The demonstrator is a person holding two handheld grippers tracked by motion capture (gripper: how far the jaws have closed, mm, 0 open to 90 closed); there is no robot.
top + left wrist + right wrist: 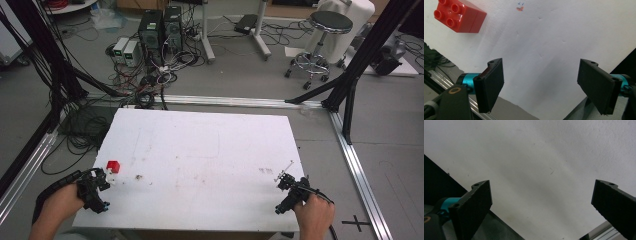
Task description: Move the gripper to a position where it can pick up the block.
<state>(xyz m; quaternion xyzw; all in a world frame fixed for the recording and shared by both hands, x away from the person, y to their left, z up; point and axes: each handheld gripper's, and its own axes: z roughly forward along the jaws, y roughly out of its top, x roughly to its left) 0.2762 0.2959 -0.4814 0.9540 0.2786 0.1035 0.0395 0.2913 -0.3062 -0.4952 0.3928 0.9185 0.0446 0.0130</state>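
A red studded brick [113, 166] sits on the white table top [200, 150] near its left edge; in the left gripper view the brick [459, 15] lies at the upper left. My left gripper [102, 181] rests just short of the brick, held in a hand at the table's front left. Its jaws stand wide apart around bare table, gripper [540, 75] open. My right gripper [286, 179] is at the front right corner, held by the other hand. In its own view the right gripper [541, 195] is open with nothing between the jaws.
A small dark smudge [138, 176] marks the table right of the brick, and faint marks [266, 170] sit near the right gripper. Aluminium rails [357, 170] and black frame posts [350, 110] border the table. Cables [80, 130], computer towers [160, 30] and a stool [322, 40] stand on the floor beyond.
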